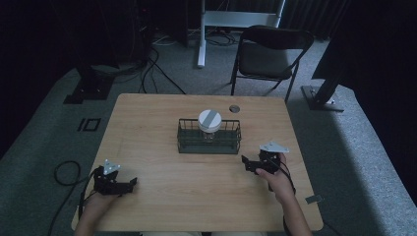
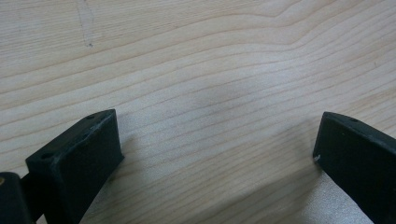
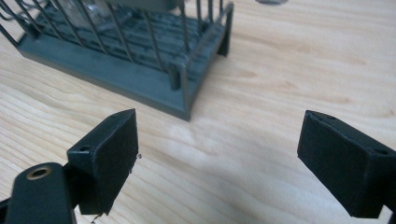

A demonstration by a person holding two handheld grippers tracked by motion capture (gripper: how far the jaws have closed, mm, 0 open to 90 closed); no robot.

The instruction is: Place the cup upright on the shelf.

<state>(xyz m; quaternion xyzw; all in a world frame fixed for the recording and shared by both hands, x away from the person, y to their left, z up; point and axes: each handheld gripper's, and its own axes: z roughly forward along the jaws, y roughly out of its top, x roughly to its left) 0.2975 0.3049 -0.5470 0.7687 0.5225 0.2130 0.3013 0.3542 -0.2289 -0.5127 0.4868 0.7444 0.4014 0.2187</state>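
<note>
Basket (image 1: 209, 142) lies long side across the table, jar (image 1: 209, 120) upright inside; both claws gape wide, empty.

Light wooden table (image 1: 162, 196), dark wire basket (image 1: 209, 146) at centre, small round disc (image 1: 234, 108) behind

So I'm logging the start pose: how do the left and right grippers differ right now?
The left gripper sits near the table's front-left corner, far from the dark wire basket; the right gripper lies nearer it, just off its right end. The left gripper view looks down on bare wood; the right gripper view takes in the basket's corner. Both stand open, holding nothing.
</note>
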